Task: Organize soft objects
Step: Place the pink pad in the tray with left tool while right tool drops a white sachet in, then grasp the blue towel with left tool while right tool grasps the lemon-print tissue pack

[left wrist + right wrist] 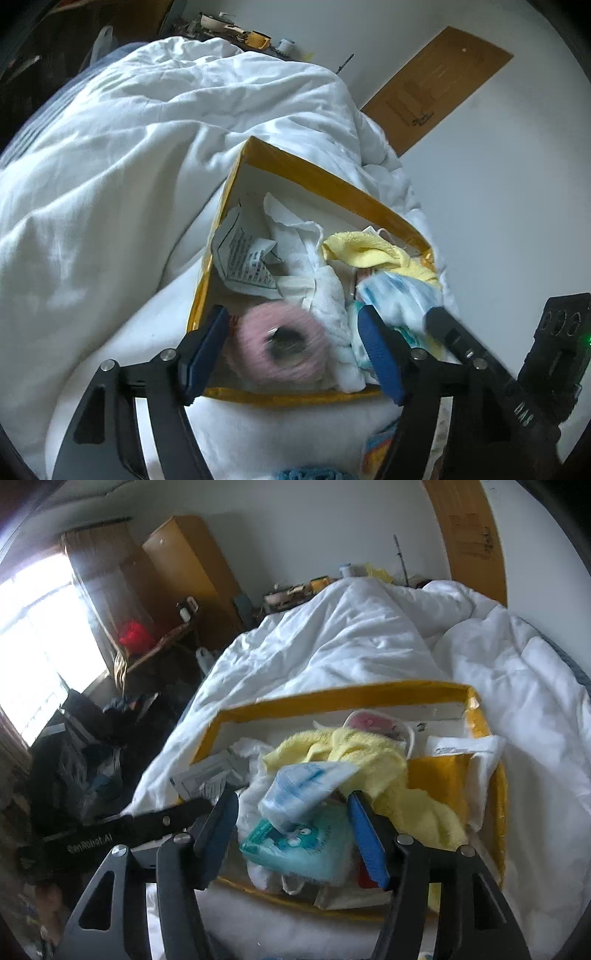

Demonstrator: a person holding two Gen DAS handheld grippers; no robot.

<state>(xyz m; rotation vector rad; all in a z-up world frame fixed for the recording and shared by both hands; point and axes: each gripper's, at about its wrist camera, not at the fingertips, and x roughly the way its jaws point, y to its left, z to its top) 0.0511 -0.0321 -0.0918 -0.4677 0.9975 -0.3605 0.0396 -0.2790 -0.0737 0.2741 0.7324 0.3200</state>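
Rumpled bed duvet [122,177] cradles your yellow-rimmed box [314,173]; both jaws wide: pink ring [282,347] between left's, teal pack [299,843] between right's.

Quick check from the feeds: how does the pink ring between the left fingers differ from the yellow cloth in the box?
The pink ring is a fuzzy loop with a dark hole; the yellow cloth is a crumpled sheet with no set shape. The ring sits low at the box's near corner and looks motion-blurred; the cloth lies sharp, heaped on top toward the far side. Both are soft and inside the yellow-rimmed box.
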